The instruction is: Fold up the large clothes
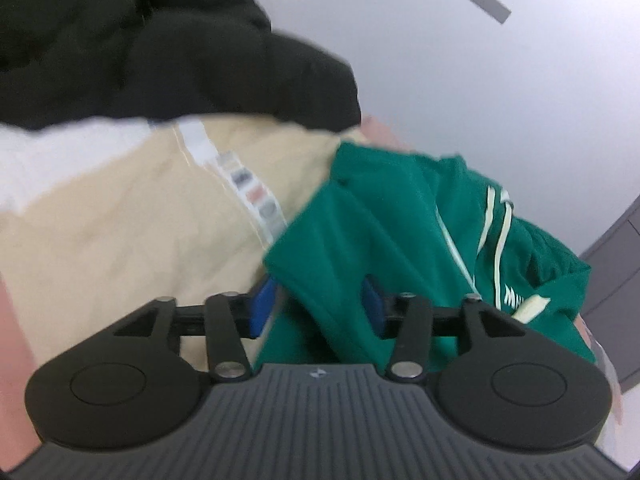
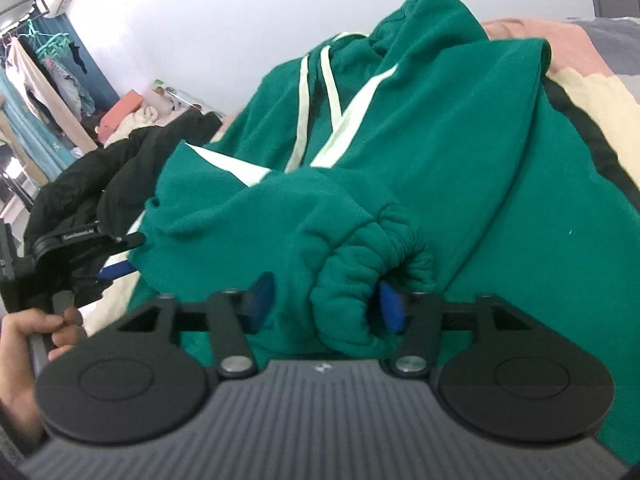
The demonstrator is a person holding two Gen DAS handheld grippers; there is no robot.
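Note:
A green hoodie with cream stripes and drawstrings lies bunched on a cream bedspread; it also shows in the left wrist view. My left gripper has green fabric between its blue pads, jaws fairly wide apart. My right gripper has the hoodie's ribbed sleeve cuff bunched between its blue pads. The left gripper shows in the right wrist view at the left, held by a hand, at the hoodie's left edge.
A black puffy jacket lies beyond the cream bedspread, also in the right wrist view. A pink sheet sits behind the hoodie. White wall behind. Hanging clothes at the far left of the room.

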